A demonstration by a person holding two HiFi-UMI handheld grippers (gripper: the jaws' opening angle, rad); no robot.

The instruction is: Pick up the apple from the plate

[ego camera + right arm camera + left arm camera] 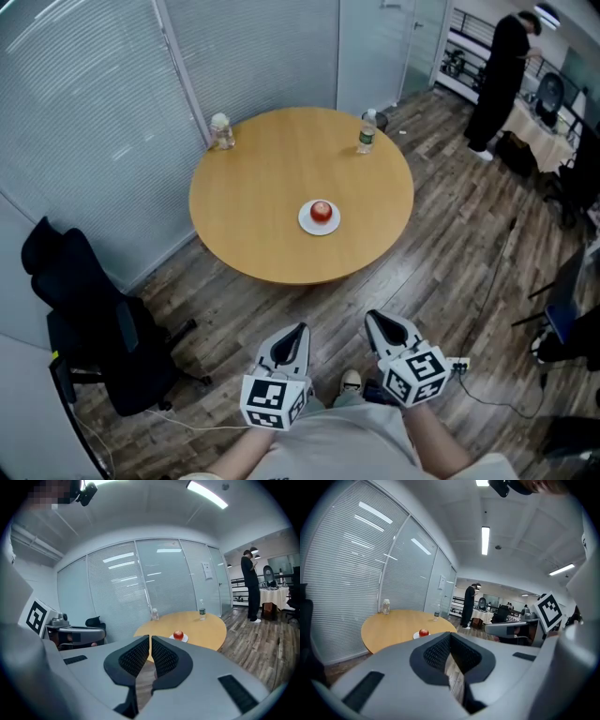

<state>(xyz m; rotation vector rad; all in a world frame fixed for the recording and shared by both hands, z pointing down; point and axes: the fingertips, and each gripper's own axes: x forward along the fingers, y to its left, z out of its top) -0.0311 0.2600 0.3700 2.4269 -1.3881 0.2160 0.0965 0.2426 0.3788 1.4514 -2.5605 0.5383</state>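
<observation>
Apple [322, 209] is sitting on a little white plate [307, 225], pretty much in the middle of the round wooden table [253, 187], maybe a touch toward the near edge. Nothing is touching it and it's red all over as far as I can see.

Both grippers are well back from the table, held low over the wood plank floor [450, 253] in front of the person, side by side and both pointing toward the table with a slight downward tilt. The left gripper [298, 330] has its jaws pressed together at the tips with nothing between them; you just see a sliver of floor behind the pads in its own view. The right gripper [372, 319] is the same deal: jaws closed up, only a hairline seam between the pads, empty. From each gripper view the apple shows up small, just past the jaw tips, so it's well apart from either one.

Other stuff on the table: a clear water bottle [367, 131] near the far right edge and a small clear bottle or jar [221, 131] at the far left edge, can't really tell which. A black office chair [94, 319] stands on the floor left of the table, next to the glass wall with blinds [84, 103]. Someone in dark clothes [497, 80] stands way off in the back right.
</observation>
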